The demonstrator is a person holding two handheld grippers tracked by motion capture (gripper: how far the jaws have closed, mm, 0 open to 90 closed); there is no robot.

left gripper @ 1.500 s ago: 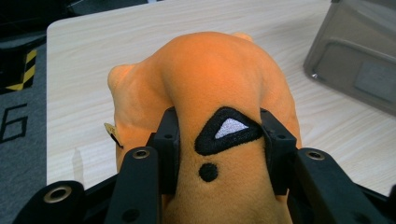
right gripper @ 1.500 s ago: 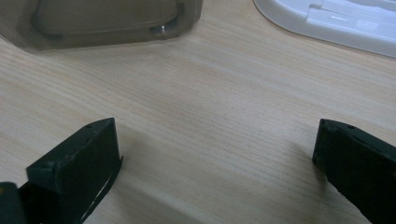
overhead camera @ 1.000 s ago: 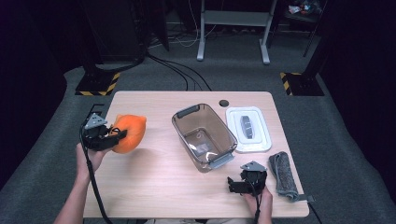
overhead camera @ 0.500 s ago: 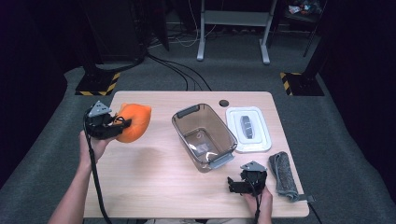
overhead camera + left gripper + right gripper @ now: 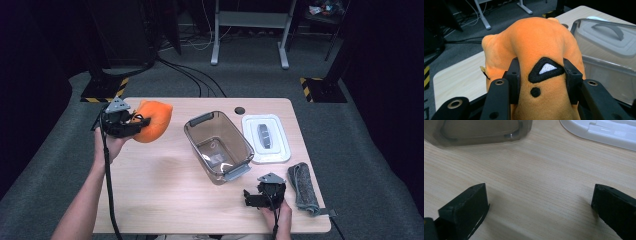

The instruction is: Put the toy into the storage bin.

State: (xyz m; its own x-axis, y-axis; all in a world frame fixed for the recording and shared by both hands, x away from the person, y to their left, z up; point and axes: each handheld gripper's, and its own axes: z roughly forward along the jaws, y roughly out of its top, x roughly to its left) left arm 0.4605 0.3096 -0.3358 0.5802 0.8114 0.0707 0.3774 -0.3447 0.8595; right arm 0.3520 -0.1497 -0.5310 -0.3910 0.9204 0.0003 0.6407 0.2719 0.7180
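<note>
No readable writing or brands. One orange plush toy (image 5: 151,121), upper left of the high view, clamped between the left gripper (image 5: 131,125) jaws, lifted off the table. Its black-and-white triangle patch (image 5: 545,69) sits between the pads. Right gripper (image 5: 253,198), lower right, jaws wide apart, nothing between them. One clear plastic bin (image 5: 217,145) at centre, one white lid (image 5: 265,138), one grey rolled cloth (image 5: 302,187). Light wood table (image 5: 170,190), grey carpet (image 5: 365,165), dark room.
</note>
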